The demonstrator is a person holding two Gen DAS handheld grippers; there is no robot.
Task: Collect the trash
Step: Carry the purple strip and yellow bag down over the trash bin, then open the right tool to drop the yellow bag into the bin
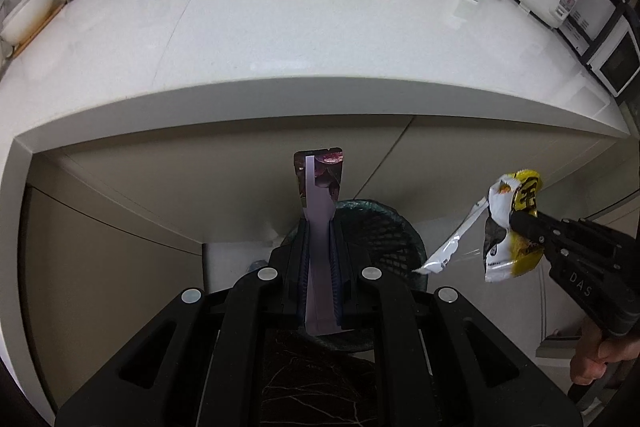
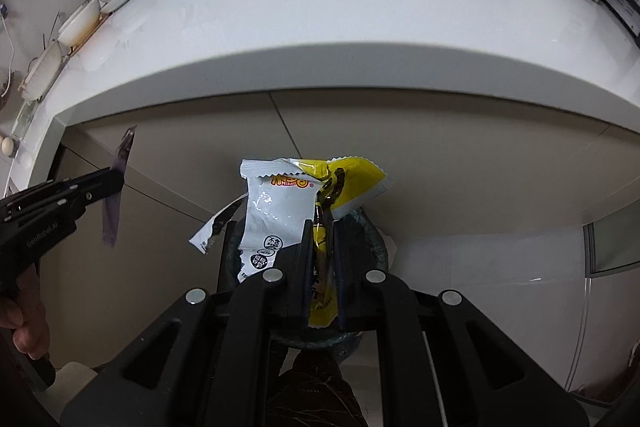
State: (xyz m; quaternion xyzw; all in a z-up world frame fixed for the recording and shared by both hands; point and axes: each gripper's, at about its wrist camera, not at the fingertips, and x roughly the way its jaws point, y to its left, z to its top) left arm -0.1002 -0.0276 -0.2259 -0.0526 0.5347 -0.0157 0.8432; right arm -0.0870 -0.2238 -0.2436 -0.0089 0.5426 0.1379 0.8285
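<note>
My left tool is clamped on a purple wrapper, its long axis running straight out past the tips. My right tool grips a crumpled yellow-white wrapper, fanning forward. Below both tools sits a mesh bin; beyond them, a white bench with cartons in a kitchen.

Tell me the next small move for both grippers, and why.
Probably lower both a little further, then open over the bin. The left gripper pinches a purple wrapper, the right gripper a yellow-and-white wrapper, both above its rim.
</note>
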